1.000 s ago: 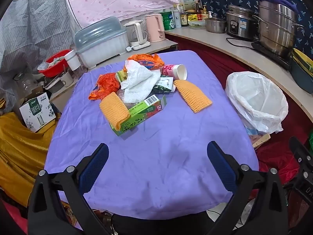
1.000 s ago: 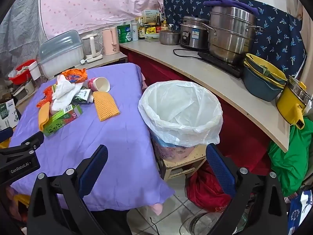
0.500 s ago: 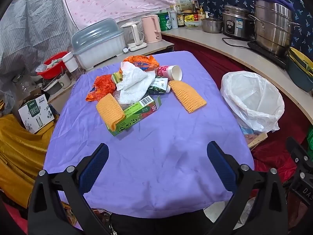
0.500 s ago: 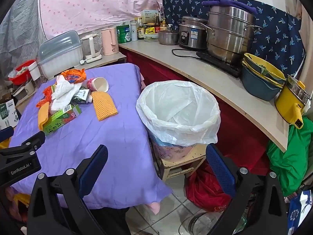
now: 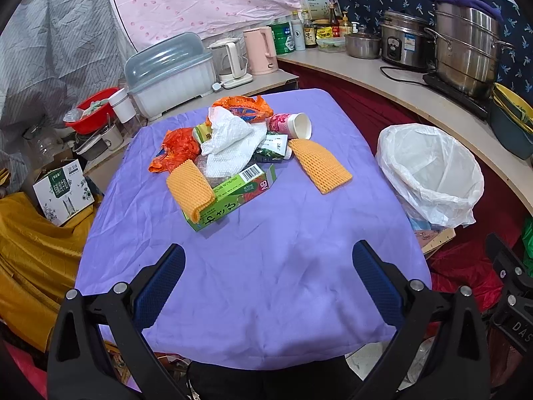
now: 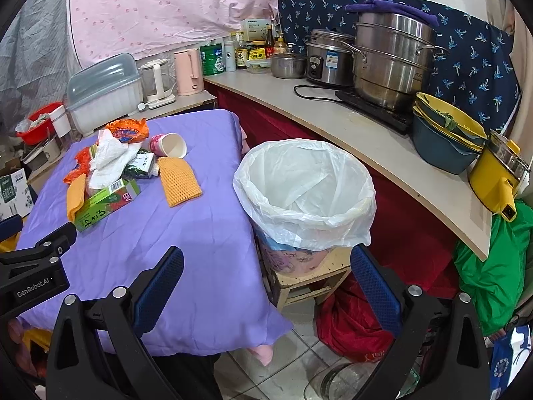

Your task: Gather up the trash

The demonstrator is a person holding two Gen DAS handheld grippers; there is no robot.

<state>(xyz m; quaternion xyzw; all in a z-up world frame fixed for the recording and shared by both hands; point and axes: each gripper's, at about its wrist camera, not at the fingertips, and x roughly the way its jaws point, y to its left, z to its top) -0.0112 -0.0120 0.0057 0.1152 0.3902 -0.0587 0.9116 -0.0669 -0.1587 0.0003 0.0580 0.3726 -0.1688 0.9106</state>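
Green box [image 5: 233, 196] reads "NB"; left tongs [image 6: 36, 256] apparently marked "GenRobot.AI".

Bench [image 5: 253, 286], draped in purple cloth [image 6: 186, 250]. Near far end, one heap of trash: green carton [image 5: 233, 196] with orange foam net [image 5: 190, 190] draped over it; crumpled white tissue [image 5: 230, 140]; orange wrappers [image 5: 176, 150]; pink paper cup [image 5: 293, 125] on its side; small green-white carton [image 5: 273, 148]. Just beside heap, second foam net [image 5: 319, 166] lying flat.

Bright, even light; sharp; fisheye-warped, dark corners.
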